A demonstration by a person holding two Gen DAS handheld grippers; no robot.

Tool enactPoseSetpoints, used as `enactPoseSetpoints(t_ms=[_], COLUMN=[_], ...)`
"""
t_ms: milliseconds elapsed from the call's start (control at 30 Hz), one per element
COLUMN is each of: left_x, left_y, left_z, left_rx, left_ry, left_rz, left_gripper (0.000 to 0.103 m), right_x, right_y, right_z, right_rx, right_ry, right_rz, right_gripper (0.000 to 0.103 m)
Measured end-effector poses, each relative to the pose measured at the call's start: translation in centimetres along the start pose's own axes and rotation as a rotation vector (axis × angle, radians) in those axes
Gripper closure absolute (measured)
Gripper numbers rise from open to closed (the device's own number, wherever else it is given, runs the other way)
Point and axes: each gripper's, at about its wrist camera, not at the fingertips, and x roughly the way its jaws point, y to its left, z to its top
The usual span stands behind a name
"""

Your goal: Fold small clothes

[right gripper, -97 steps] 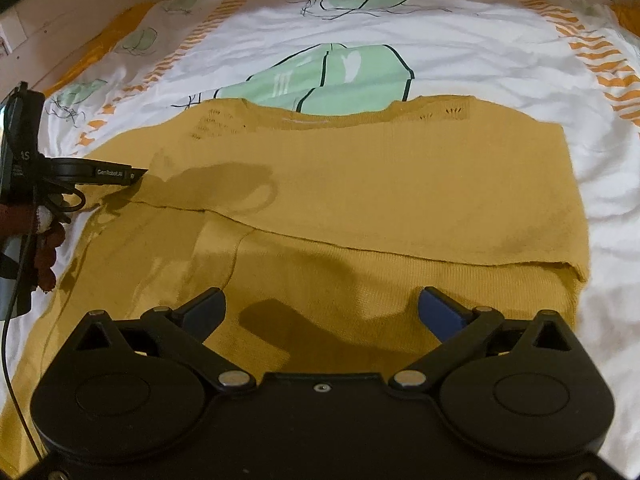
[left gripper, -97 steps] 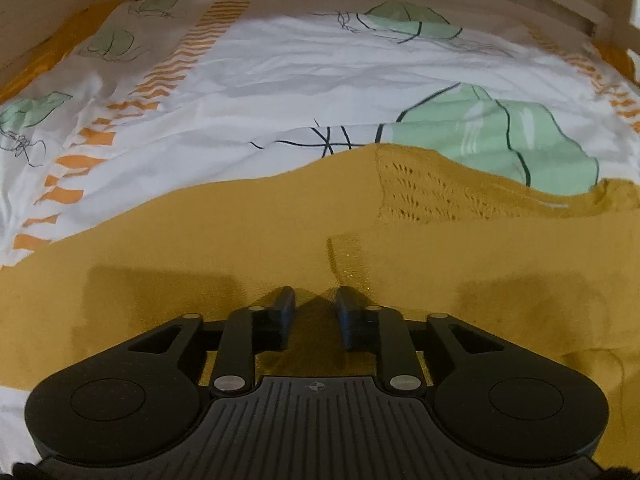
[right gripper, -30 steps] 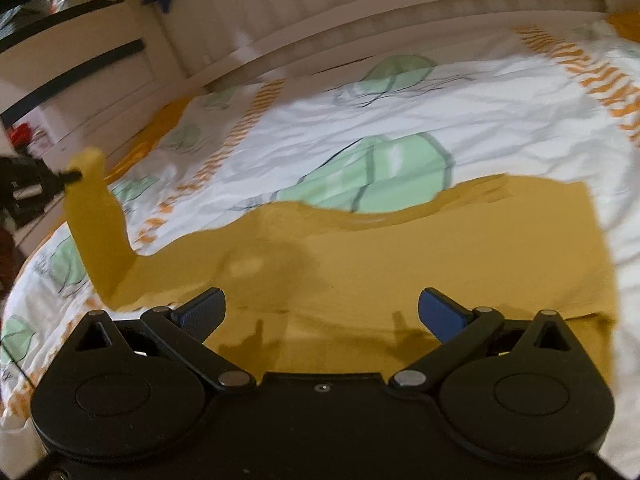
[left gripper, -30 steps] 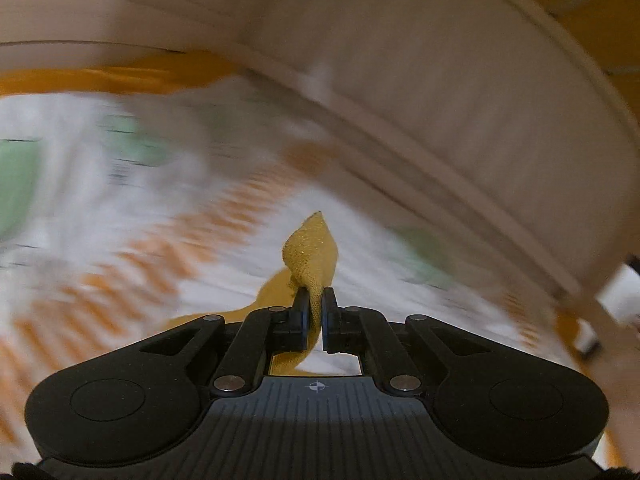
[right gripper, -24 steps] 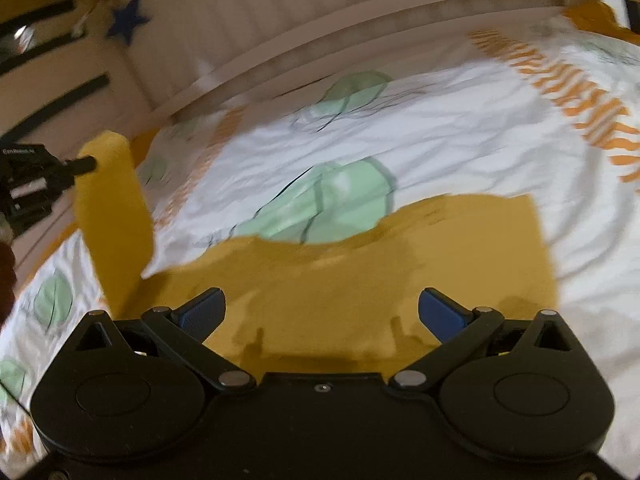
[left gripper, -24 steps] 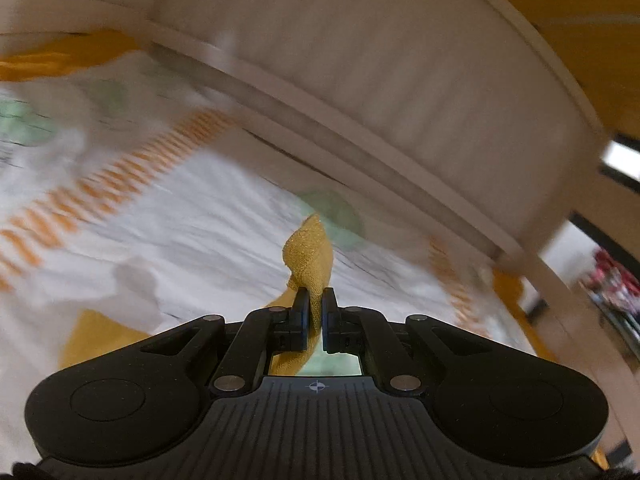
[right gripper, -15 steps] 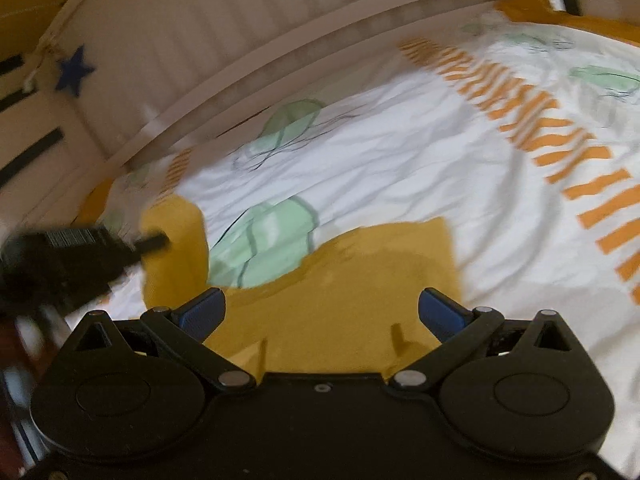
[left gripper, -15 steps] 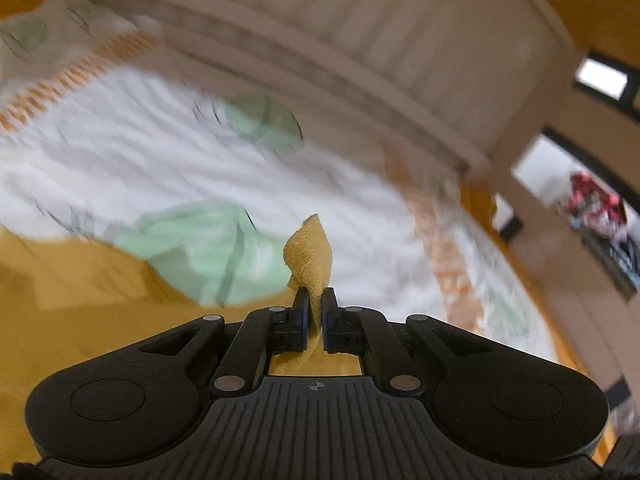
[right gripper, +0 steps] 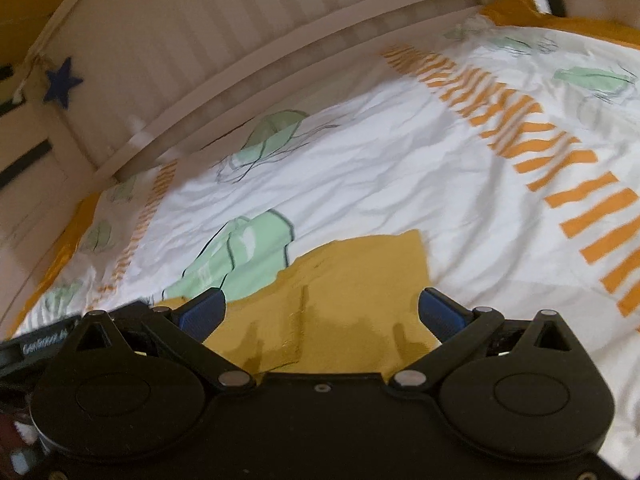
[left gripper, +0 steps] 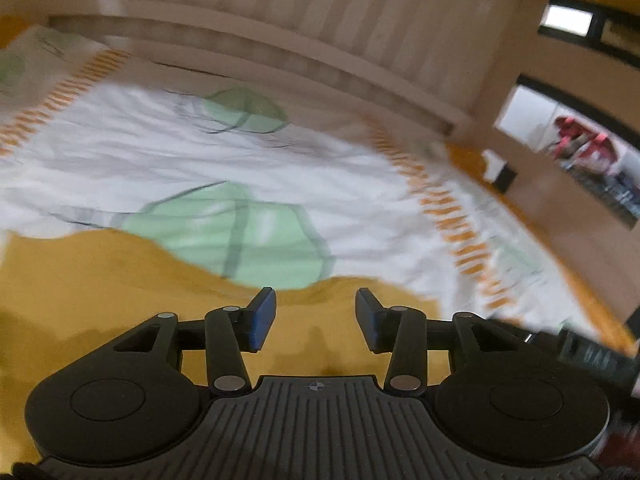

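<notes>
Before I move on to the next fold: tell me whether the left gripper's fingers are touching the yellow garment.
Apart. The left wrist view shows the left gripper with its fingers spread after just opening, and nothing pinched between them; the yellow garment lies flat below.

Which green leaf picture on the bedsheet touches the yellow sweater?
The big green leaf nearest the tongs: the yellow sweater covers its bottom edge. The smaller leaf sits farther away.

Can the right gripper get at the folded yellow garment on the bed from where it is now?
Probably yes. The right gripper is open, with the yellow garment lying flat on the bedsheet straight ahead between its fingers, and nothing on top. The left gripper, jaws just opened and empty, sits off to its side.
</notes>
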Motion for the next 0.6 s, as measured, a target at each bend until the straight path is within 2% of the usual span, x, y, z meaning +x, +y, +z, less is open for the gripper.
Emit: enactPoseSetpoints(t_ms=[233, 367, 467, 600], left_x=[-3.1, -4.0, -4.6, -4.8], left_y=[6.6, 10.1, 12.4, 13.7], left_z=[-3.8, -5.2, -5.8, -6.6], left_rx=[0.056, 0.054, 0.027, 0.006], left_ry=[0.080, 0.110, 0.132, 0.110], left_rz=[0.231, 0.335, 0.365, 0.332], left_gripper=[0.061, 0.061, 0.060, 0.057], right_x=[2.5, 3.7, 4.4, 5.1], right_y=[2.2, 3.2, 4.0, 4.4], right_z=[-1.9, -3.1, -3.8, -4.5], right_rx=[-0.131, -0.178, -0.204, -0.186], right_ry=[0.033, 0.053, 0.060, 0.070], right_rz=[0.042, 0.065, 0.072, 0.093], right_gripper=[0.001, 0.001, 0.001, 0.001])
